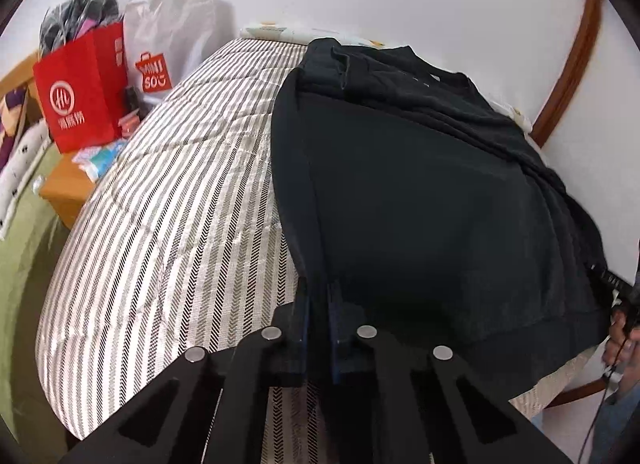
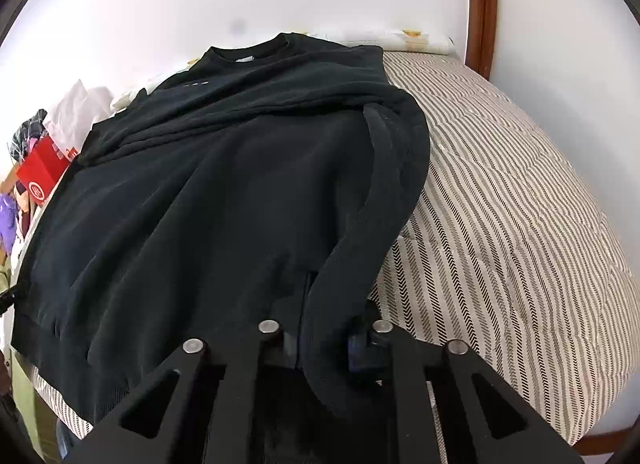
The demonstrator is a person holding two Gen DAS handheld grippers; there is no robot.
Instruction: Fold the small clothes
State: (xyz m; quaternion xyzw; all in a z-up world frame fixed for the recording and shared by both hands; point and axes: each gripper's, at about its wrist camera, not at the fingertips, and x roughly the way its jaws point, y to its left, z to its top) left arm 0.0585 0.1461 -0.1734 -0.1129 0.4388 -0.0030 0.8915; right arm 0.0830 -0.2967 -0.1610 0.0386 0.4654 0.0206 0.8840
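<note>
White wall backs the striped bed [image 1: 160,200] you are working over, and the bed is your landmark. Your black sweatshirt [image 1: 420,192] lies spread on its cover, collar toward the wall end of the bed and ribbed hem toward you at the near edge, with a sleeve folded across the chest in the right wrist view. Your left gripper [image 1: 319,304] has its jaws drawn together on the sweatshirt's side edge near the hem, the fabric pinched between the blue pads. Your right gripper [image 2: 328,338] has its jaws clamped on a bunched fold at the opposite side of the hem, where a sleeve runs down into the grip. Beside the bed, at its far left corner, a red paper bag [image 1: 86,84] stands on a wooden nightstand [image 1: 68,192], with a white shopping bag [image 1: 168,48] just behind it. A brown wooden frame [image 2: 482,8] rises against the wall beyond the bed's far end.
</note>
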